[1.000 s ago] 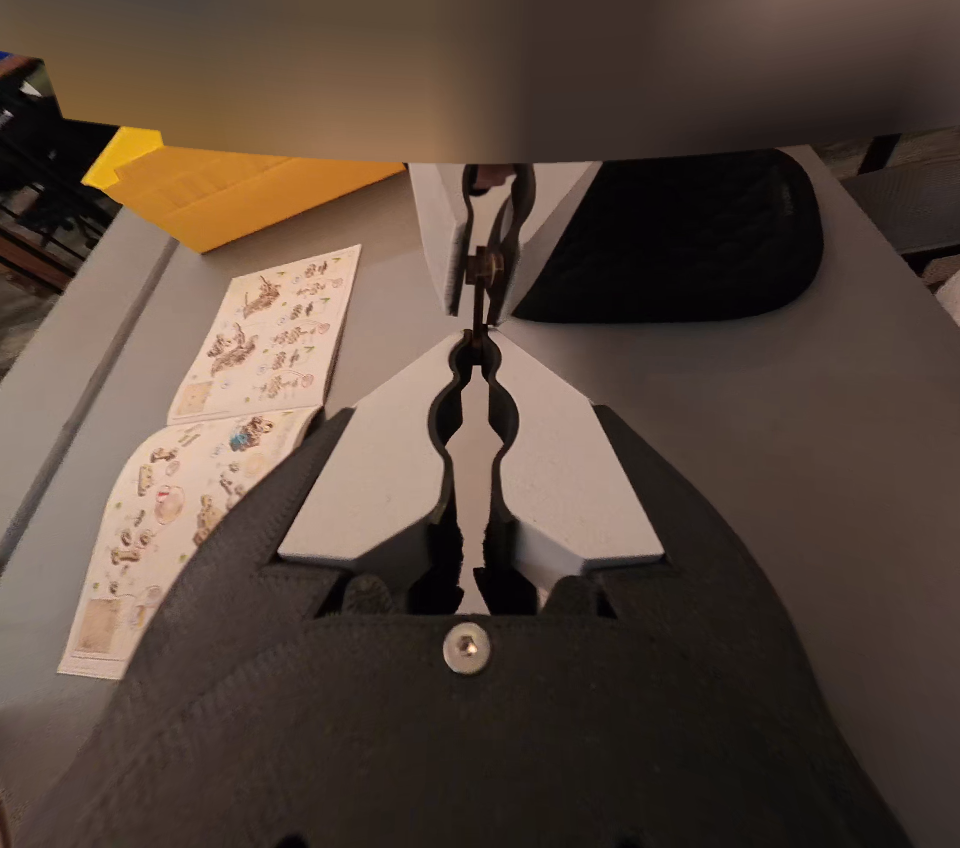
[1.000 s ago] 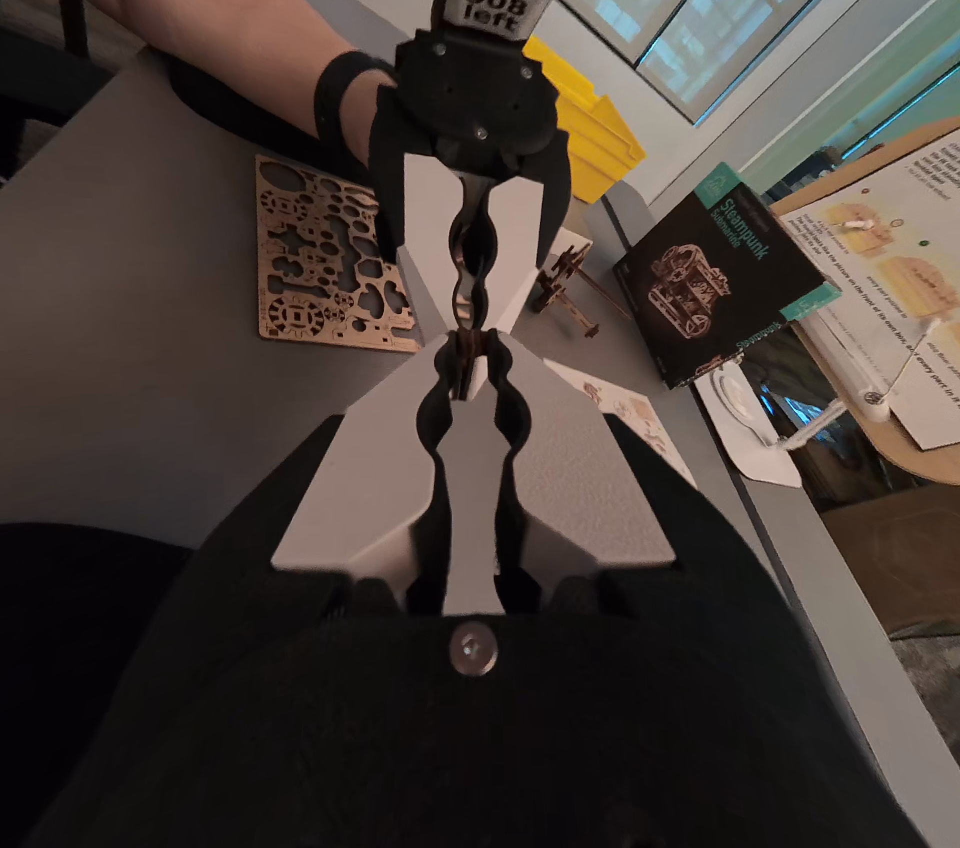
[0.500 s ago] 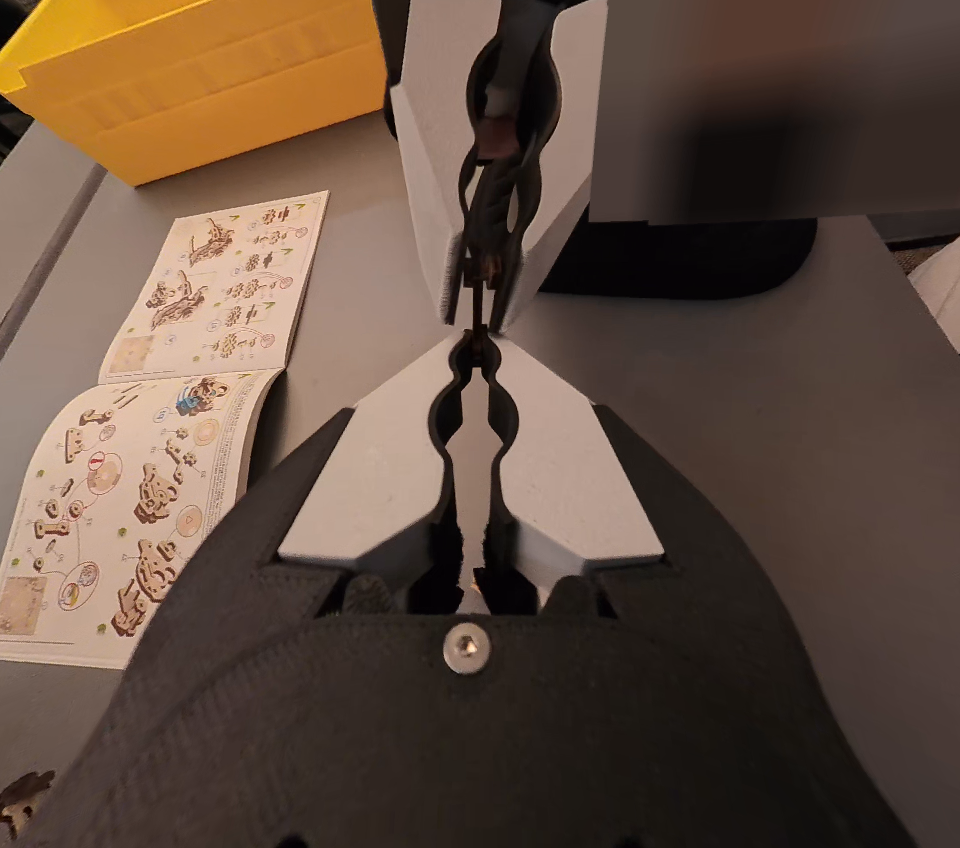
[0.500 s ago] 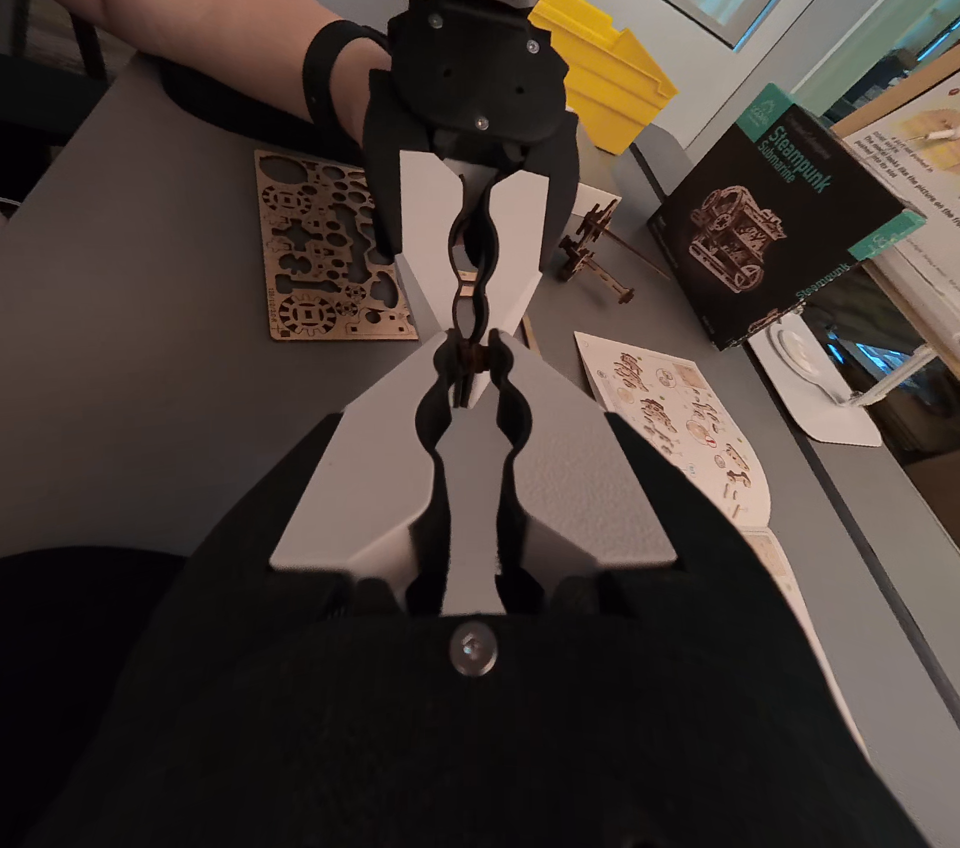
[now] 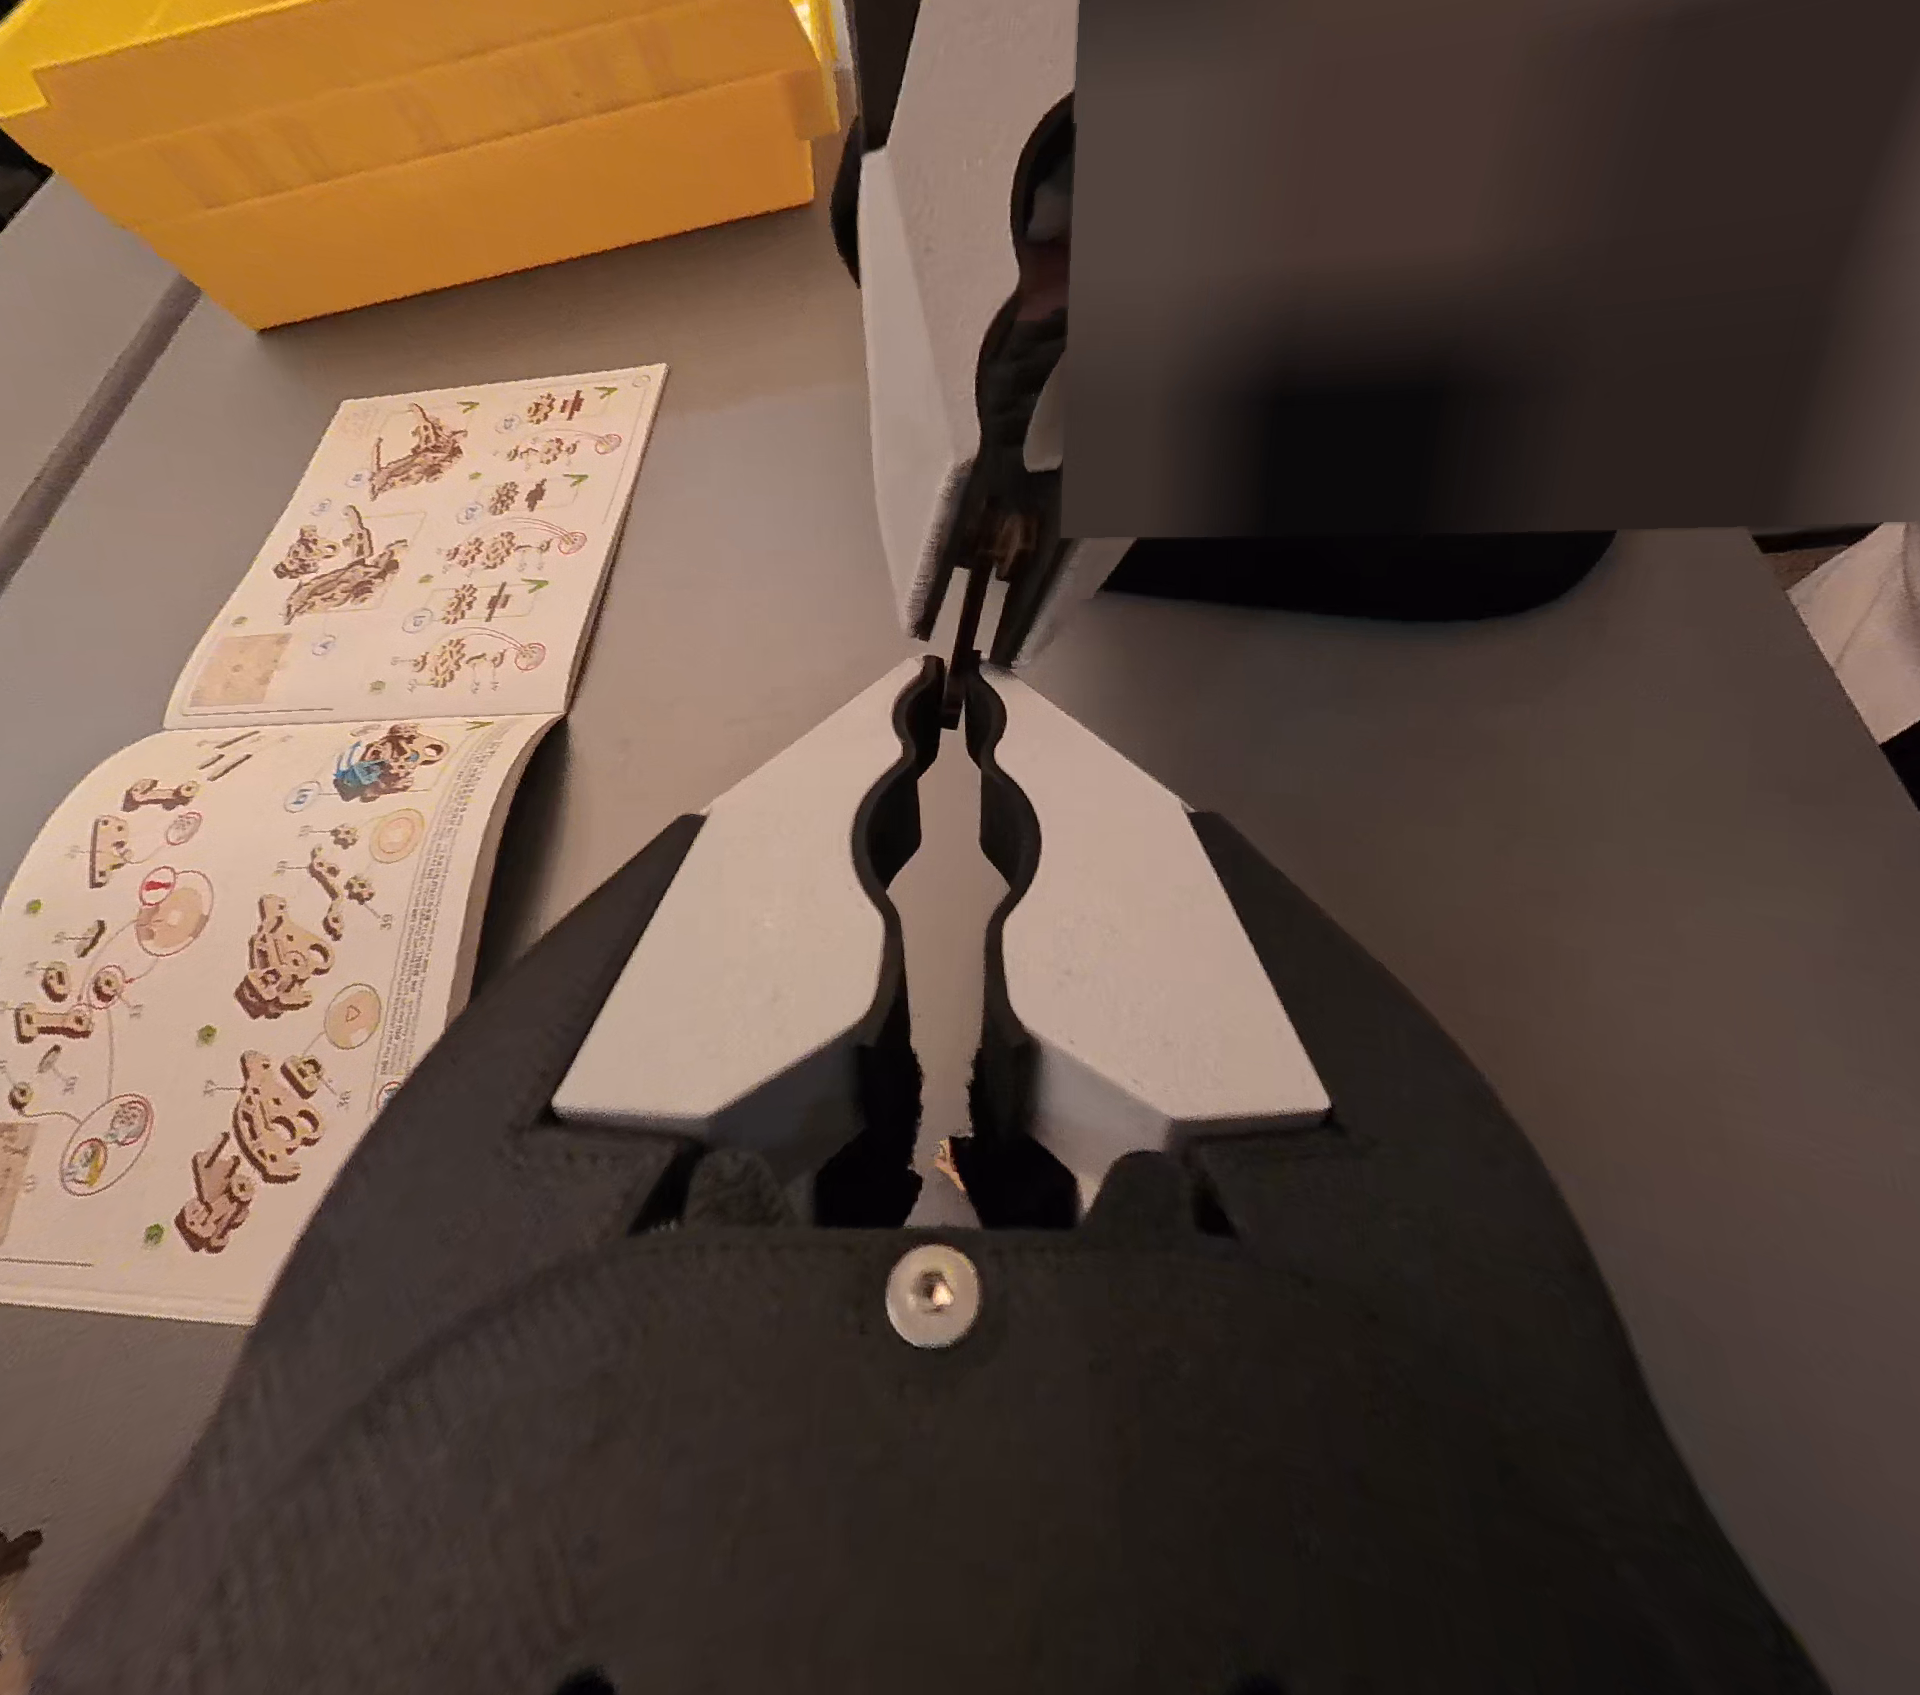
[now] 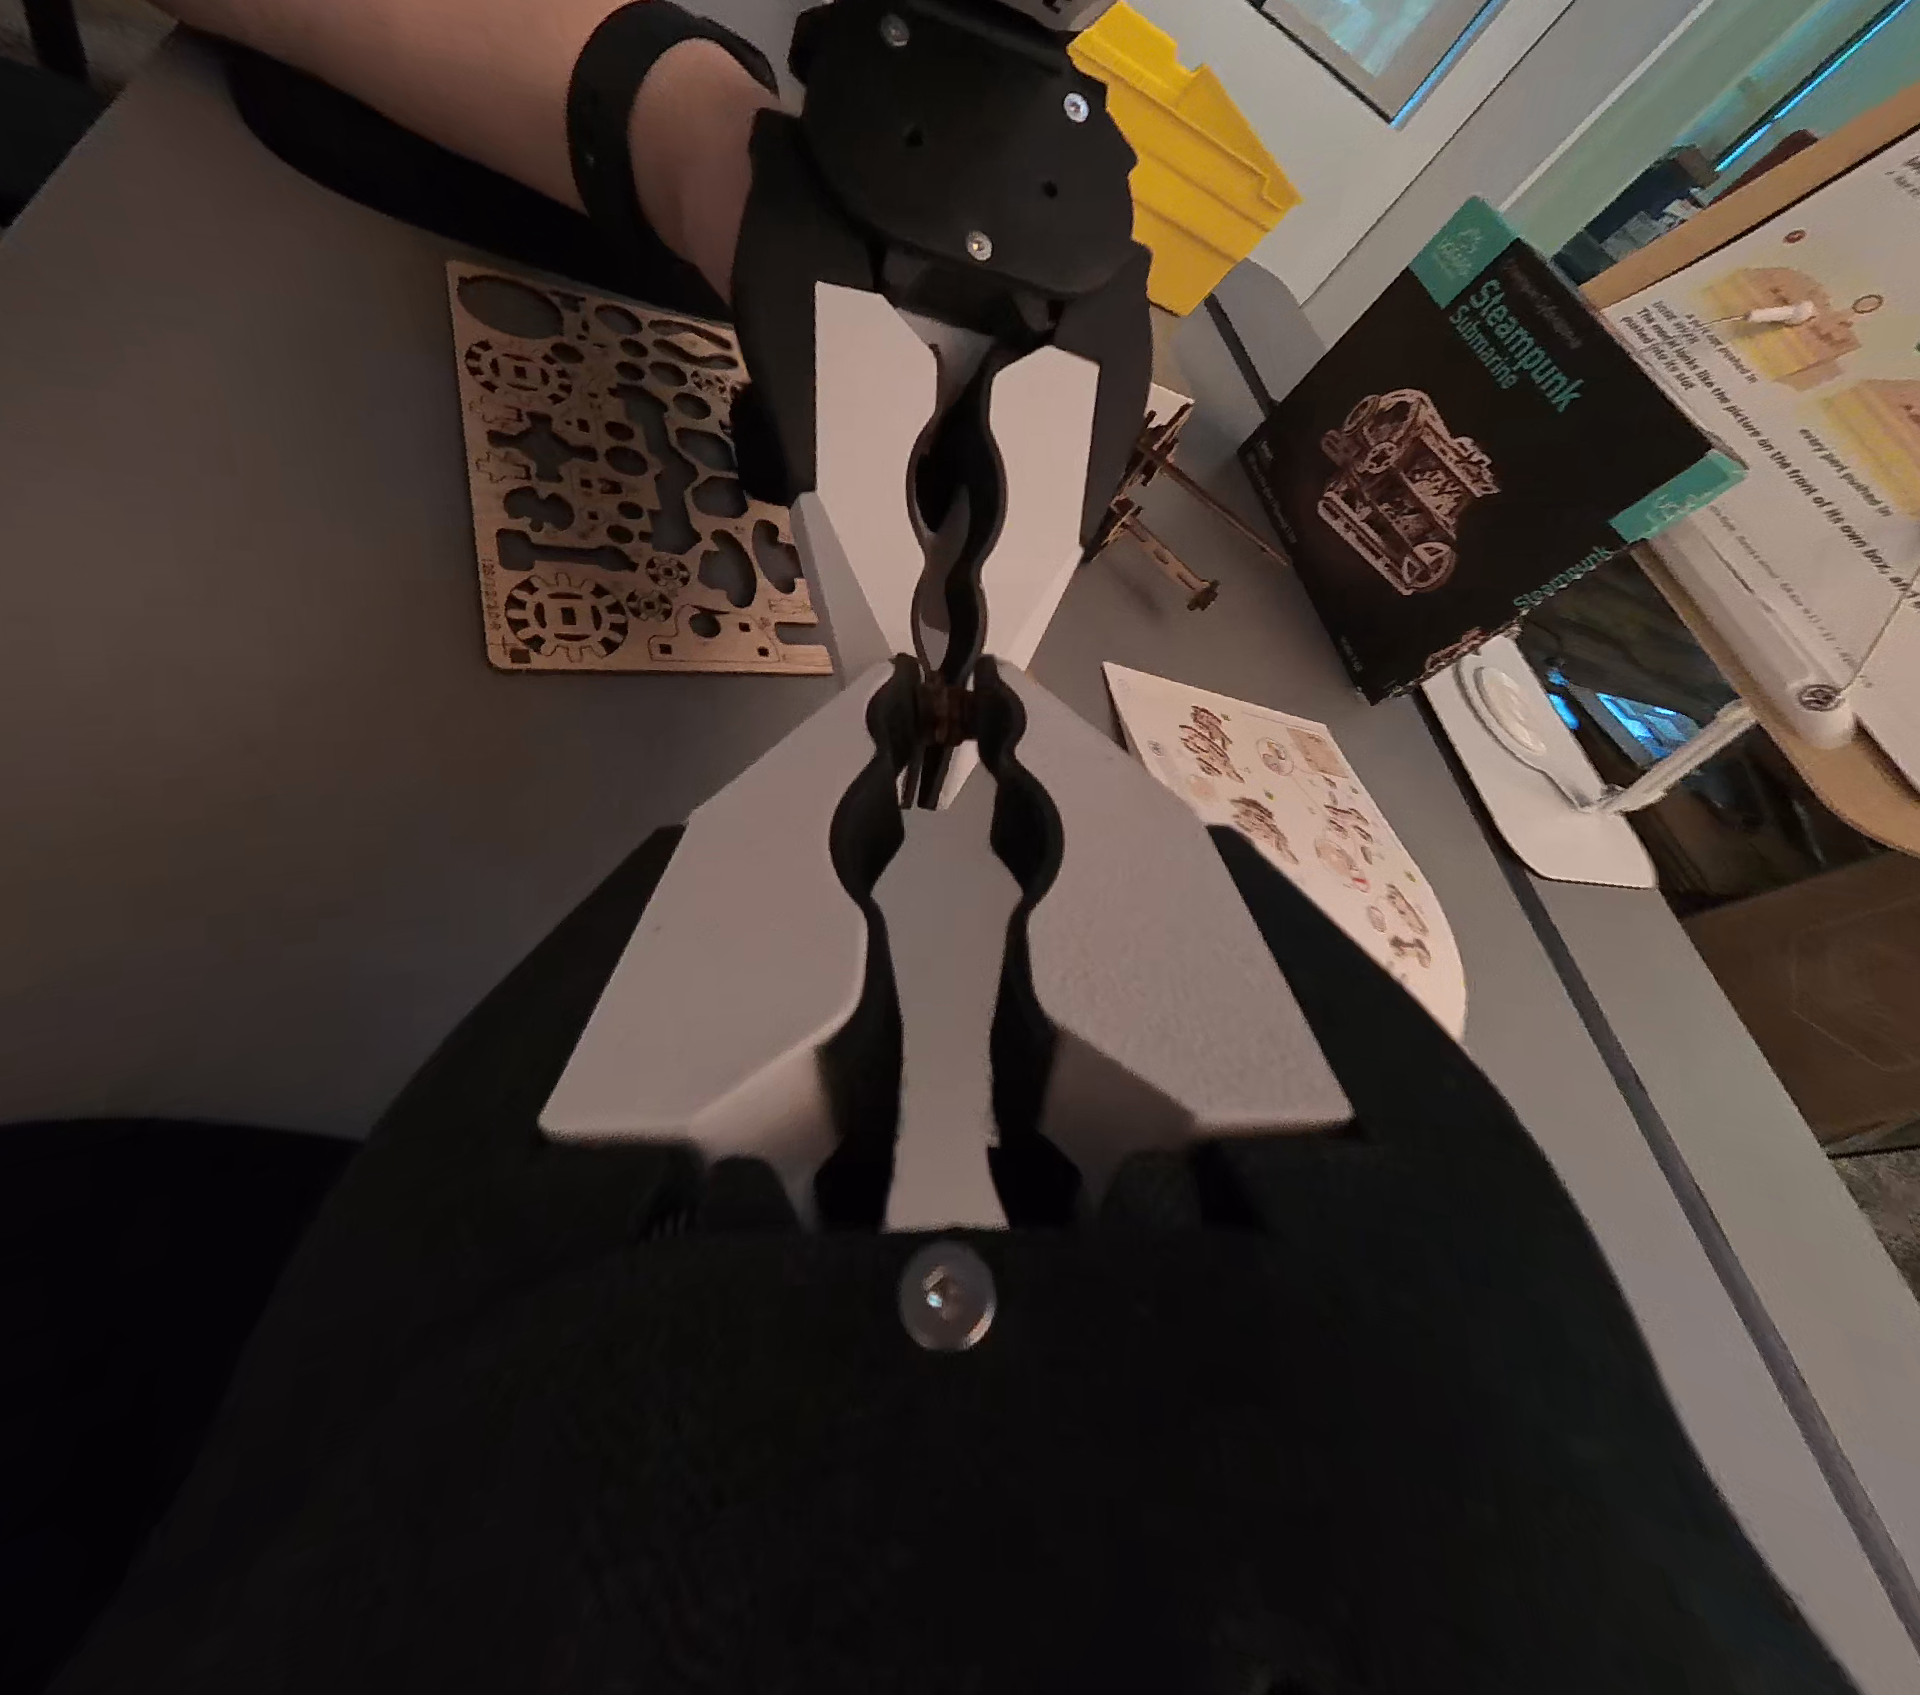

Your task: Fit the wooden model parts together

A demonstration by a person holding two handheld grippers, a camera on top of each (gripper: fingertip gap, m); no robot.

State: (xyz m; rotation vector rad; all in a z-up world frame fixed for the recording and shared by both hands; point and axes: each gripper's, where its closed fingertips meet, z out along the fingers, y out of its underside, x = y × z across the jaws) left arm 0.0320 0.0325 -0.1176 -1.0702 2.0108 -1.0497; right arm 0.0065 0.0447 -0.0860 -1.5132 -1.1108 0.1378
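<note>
My two grippers meet tip to tip in the air above the grey table (image 5: pixel 1455 814). My left gripper (image 5: pixel 945 677) is shut on a thin dark wooden part (image 5: pixel 950 698) that stands edge-on between its tips. My right gripper (image 6: pixel 943 681) is shut on a small brown wooden part (image 6: pixel 940 715). In the left wrist view the right gripper (image 5: pixel 971 627) comes down from above with its part (image 5: pixel 1000 542); a blurred patch hides its right side. In the right wrist view the left gripper (image 6: pixel 951 650) comes down from above. The two parts touch at the tips.
A yellow bin (image 5: pixel 416 87) stands at the back. An open instruction booklet (image 5: pixel 312 762) lies to the left. A wooden sheet with cut-outs (image 6: pixel 613 482), a partly built wooden model (image 6: pixel 1153 492), a dark box (image 6: pixel 1455 450) and a person's forearm (image 6: pixel 364 35) are around. My left and right fingertips are right by each other.
Both grippers have stayed tip to tip and shut. The pair has shifted and tilted, so the yellow bin came into the left view and the right gripper looms larger and steeper.
</note>
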